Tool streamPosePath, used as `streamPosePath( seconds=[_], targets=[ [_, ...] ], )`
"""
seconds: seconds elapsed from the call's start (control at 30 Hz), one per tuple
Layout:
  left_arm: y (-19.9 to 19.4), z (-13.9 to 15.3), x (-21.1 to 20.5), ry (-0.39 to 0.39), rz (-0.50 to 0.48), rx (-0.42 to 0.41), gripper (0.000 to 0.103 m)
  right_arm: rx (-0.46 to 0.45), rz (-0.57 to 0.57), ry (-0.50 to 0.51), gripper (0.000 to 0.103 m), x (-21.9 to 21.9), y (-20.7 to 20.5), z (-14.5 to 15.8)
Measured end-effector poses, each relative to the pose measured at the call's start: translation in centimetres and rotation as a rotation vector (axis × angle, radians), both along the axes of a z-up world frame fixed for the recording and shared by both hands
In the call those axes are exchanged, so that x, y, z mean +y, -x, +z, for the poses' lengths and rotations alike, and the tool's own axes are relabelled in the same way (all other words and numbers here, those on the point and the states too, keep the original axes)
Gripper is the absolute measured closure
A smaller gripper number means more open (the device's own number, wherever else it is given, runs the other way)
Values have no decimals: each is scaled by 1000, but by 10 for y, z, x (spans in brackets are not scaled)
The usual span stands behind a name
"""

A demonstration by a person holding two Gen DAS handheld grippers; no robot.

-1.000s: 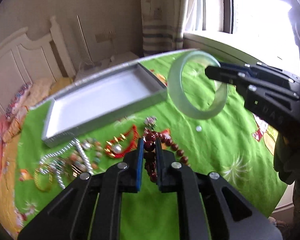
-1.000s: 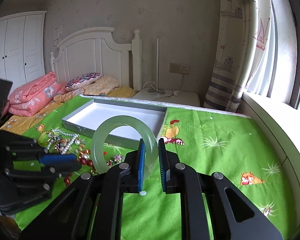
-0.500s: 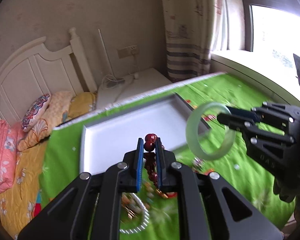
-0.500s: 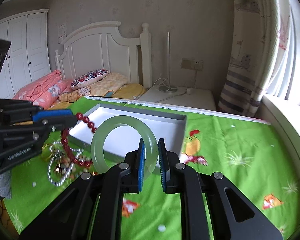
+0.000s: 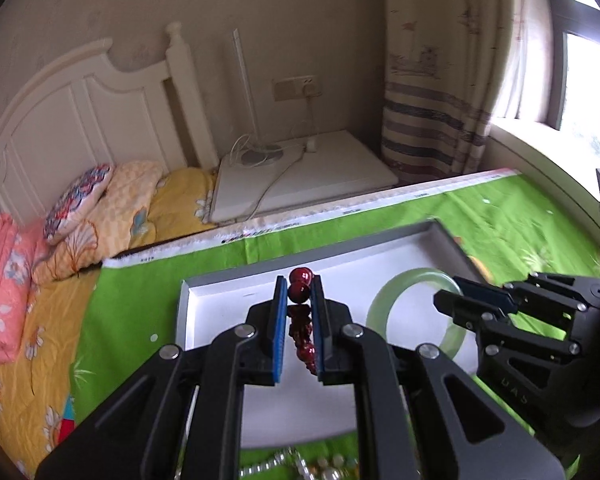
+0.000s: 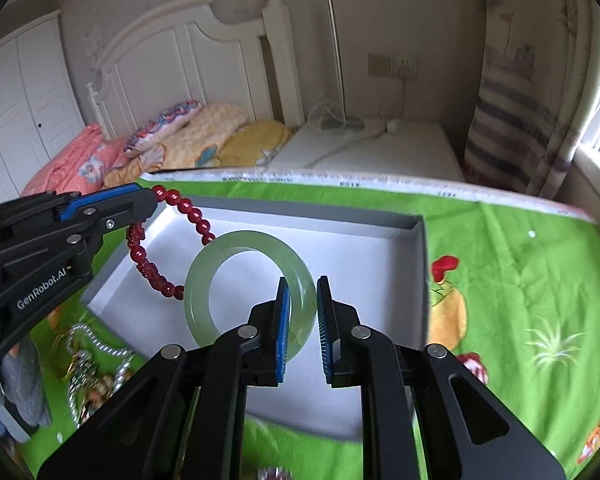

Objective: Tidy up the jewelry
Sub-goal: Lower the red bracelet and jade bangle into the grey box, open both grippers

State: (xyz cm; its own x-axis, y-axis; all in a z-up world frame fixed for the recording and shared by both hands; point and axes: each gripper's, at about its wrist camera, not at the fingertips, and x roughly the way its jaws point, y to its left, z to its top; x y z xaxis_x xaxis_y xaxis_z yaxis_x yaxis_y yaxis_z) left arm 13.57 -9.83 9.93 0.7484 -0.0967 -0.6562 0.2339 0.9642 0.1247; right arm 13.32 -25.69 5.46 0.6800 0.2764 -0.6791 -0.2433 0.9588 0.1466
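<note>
My left gripper (image 5: pixel 299 286) is shut on a red bead bracelet (image 5: pixel 302 322) and holds it above the left part of the white tray (image 5: pixel 228 280). From the right wrist view the left gripper (image 6: pixel 150 200) shows at the left with the red bead bracelet (image 6: pixel 188 216) hanging in a loop. My right gripper (image 6: pixel 303 288) is shut on a pale green jade bangle (image 6: pixel 204 284) above the middle of the tray (image 6: pixel 380 256). The bangle (image 5: pixel 384 300) and right gripper (image 5: pixel 446 298) also show in the left wrist view.
The tray lies on a green cartoon-print cloth (image 6: pixel 520 280). A heap of loose jewelry (image 6: pixel 88 356), with silver chains and gold pieces, lies in front of the tray's left corner. A bed with pillows (image 6: pixel 172 136) and a white nightstand (image 6: pixel 380 148) stand behind.
Both grippers have moved forward with their pieces, from above the green cloth to above the tray. The jewelry heap now lies below and behind the left gripper.
</note>
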Motion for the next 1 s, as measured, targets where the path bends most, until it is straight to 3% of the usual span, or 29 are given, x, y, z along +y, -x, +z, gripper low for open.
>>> streamPosePath(
  seconds=[0.1, 0.2, 0.27, 0.33, 0.43, 0.53, 0.57, 0.6, 0.63, 0.73, 0.83, 1.0],
  targets=[
    [-17, -17, 9, 7, 48, 37, 92, 57, -26, 0, 86, 3, -16, -9],
    [-26, -33, 20, 3, 91, 64, 90, 44, -51, -25, 86, -2, -22, -7],
    [-26, -41, 29, 3, 111, 73, 76, 29, -54, -38, 86, -5, -18, -4],
    [-21, -43, 39, 5, 129, 53, 44, 9, -64, -34, 76, -8, -11, -1],
    [-7, -40, 50, 23, 142, 9, 25, -24, -90, -63, 53, -18, 3, 4],
    [15, -30, 63, 69, 137, -43, 9, -106, -118, -90, 38, -31, 29, 15],
    [21, -26, 65, 76, 137, -63, 7, -142, -131, -88, 32, -34, 37, 20],
    [29, -20, 70, 81, 137, -95, 3, -192, -155, -75, 14, -37, 50, 26],
    [37, -12, 75, 85, 134, -119, 2, -240, -175, -66, 8, -40, 61, 33],
    [50, 11, 86, 78, 148, -151, 2, -298, -230, -85, 5, -51, 79, 49],
    [61, 32, 97, 78, 174, -160, 2, -297, -213, -208, 5, -69, 88, 55],
    [90, 41, 115, 180, 153, -109, 2, -255, -231, -326, 5, -85, 105, 49]
  ],
)
